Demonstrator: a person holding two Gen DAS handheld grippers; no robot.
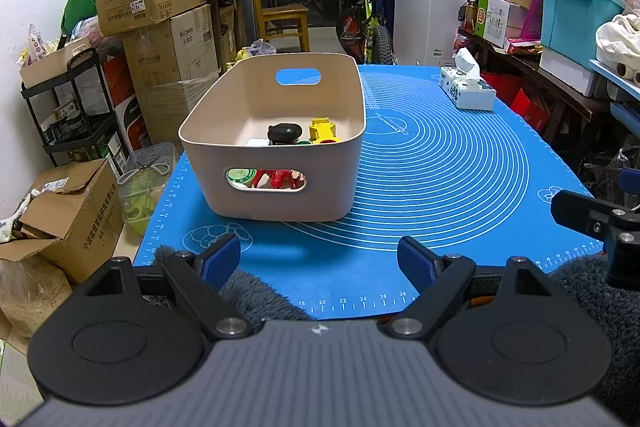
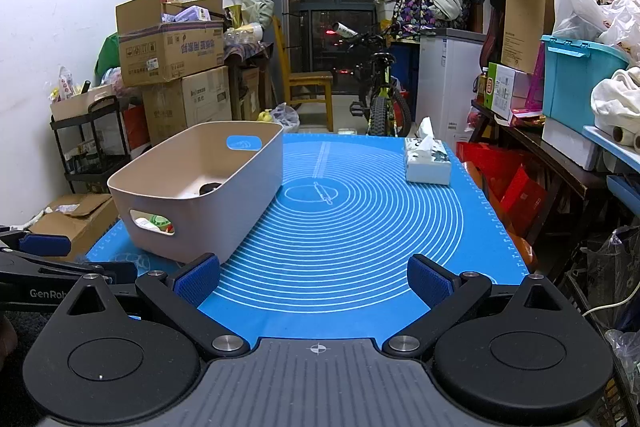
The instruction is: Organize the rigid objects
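Landmark: the beige bin, standing on the blue mat that covers the counter.

Left claw: jaws spread wide, nothing between them, held low over the near edge of the mat. The bin lies straight ahead of it and slightly left, near but not touching. Bin's long axis runs away from this claw; the near short wall with its handle slot faces it.

Right claw: jaws also spread wide, nothing held. From here the bin lies ahead and well to the left, its long axis angled away toward the far end of the mat.

Rigid objects are all inside the bin: a black rounded item and a yellow toy piece toward the middle, red pieces and a green-and-white round item showing through the near handle slot. No loose rigid item shows on the mat beside the bin.

Tissue box: well apart from the bin, to its right at the far corner of the mat.

Judgement: sorting looks done or close to it. Left claw is the nearer one to the bin; anything further there would fall to it, reaching forward along the bin's long axis.
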